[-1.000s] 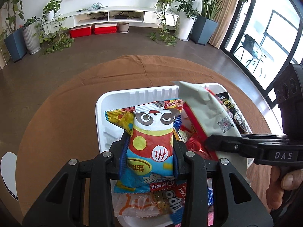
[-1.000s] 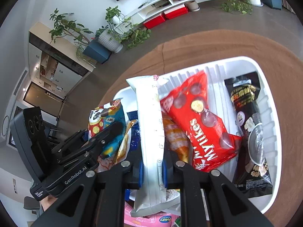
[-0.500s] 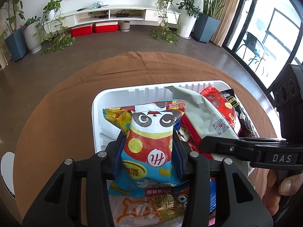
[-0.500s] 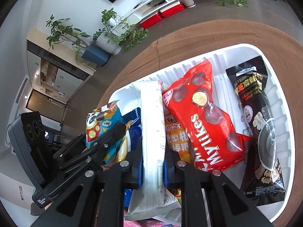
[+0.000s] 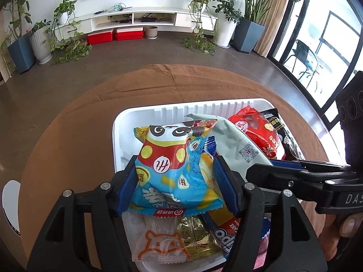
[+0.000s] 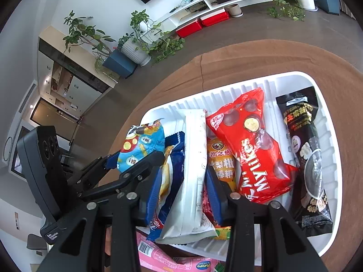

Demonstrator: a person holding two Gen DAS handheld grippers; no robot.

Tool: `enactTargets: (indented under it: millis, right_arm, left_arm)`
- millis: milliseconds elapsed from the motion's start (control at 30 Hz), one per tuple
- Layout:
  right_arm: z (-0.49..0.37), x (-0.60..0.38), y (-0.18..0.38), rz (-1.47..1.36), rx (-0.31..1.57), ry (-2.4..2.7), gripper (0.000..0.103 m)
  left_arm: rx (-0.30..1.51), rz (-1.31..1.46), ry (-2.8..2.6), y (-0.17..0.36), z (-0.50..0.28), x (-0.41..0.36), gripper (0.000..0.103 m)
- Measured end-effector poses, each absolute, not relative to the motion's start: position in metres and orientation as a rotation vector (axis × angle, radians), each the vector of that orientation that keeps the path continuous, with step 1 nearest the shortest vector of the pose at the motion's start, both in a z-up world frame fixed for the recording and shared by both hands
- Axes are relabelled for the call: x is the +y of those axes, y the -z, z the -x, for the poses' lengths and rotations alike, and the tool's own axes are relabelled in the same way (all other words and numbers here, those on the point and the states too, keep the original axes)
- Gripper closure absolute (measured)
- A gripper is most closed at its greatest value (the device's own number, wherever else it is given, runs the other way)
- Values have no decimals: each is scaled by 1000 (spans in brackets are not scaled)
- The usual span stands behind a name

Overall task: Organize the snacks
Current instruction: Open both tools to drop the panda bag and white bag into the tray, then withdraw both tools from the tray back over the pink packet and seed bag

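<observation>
A white ribbed tray [image 5: 158, 112] [image 6: 326, 233] on the brown round table holds several snack packs. My left gripper [image 5: 175, 176] stands wide around a blue panda snack bag [image 5: 172, 163] [image 6: 140, 146], which rests over the tray's left side; the blue pads flank it without squeezing. My right gripper [image 6: 183, 192] stands open around a white-grey pack [image 6: 192, 170] [image 5: 236, 145] lying in the tray's middle. A red Mylikes bag [image 6: 251, 149] and a black pack [image 6: 306, 158] lie to its right.
A clear hamster-print packet [image 5: 161, 242] and a gold one lie at the tray's near end. A pink pack [image 6: 172, 260] lies on the table by the tray's near rim. A white chair edge [image 5: 10, 206] shows at left.
Both grippers have lowered their packs into the tray and opened: the panda bag and the white pack now lie loose between wider jaws.
</observation>
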State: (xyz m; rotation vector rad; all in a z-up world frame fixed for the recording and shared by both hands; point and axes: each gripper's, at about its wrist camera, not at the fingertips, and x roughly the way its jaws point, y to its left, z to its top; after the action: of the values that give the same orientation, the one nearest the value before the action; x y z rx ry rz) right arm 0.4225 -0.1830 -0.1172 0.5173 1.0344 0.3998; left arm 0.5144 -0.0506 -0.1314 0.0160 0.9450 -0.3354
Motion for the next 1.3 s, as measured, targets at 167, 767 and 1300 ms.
enactTargets:
  millis: [167, 767, 1300]
  right_arm:
    - [-410, -191, 106, -489, 995, -396, 51]
    - [-306, -227, 74, -427, 857, -388, 10]
    - [-234, -246, 121, -483, 947, -340, 10]
  left_arm:
    - [919, -15, 331, 123, -504, -49, 25]
    - [722, -450, 649, 88, -377, -65, 0]
    - [880, -778, 885, 127, -362, -122, 0]
